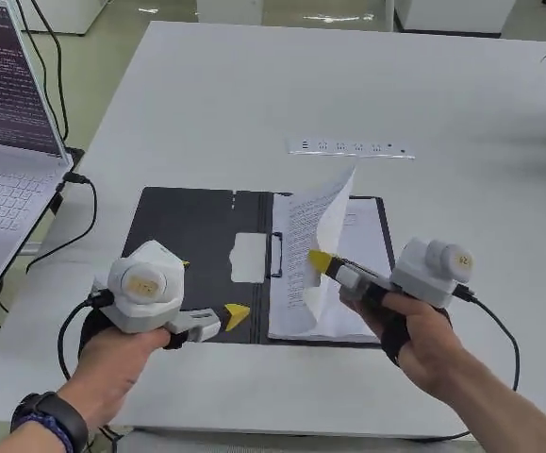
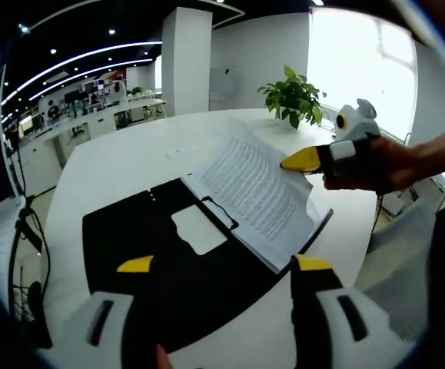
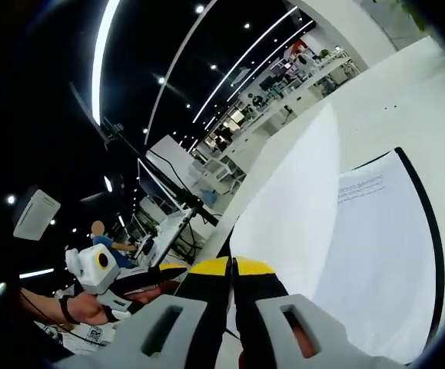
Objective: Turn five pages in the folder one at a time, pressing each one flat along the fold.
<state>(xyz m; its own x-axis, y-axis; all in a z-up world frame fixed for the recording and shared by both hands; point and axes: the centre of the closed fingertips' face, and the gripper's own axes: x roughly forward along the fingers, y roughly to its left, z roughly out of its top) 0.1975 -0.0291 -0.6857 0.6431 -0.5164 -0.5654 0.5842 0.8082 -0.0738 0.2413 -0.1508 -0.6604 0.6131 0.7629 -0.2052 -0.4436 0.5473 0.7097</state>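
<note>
- The black folder (image 1: 188,245) lies open on the white tabletop (image 1: 348,85), its left cover bare apart from a white rectangular patch (image 1: 249,257).
- A metal clip (image 1: 275,255) sits at the fold. The printed paper stack (image 1: 367,236) rests on the right half.
- One page (image 1: 334,212) is lifted off the stack and stands curved, its free edge raised above the fold.
- The right tongs (image 1: 321,260) are pinched together on this page at its lower part. In the right gripper view the two yellow tips (image 3: 232,267) meet with the sheet (image 3: 299,207) between them.
- The left tongs (image 1: 237,315) are spread wide with nothing between them, near the folder's near edge by the fold. I cannot tell whether they touch the cover.
- In the left gripper view the yellow tips (image 2: 224,264) stand well apart, with the folder (image 2: 130,238), the raised page (image 2: 245,184) and the right tongs (image 2: 303,160) ahead.
- An open laptop (image 1: 8,142) stands at the tabletop's left edge.
- A white power strip (image 1: 351,148) lies beyond the folder.
- A green plant (image 2: 291,96) is at the far side.
</note>
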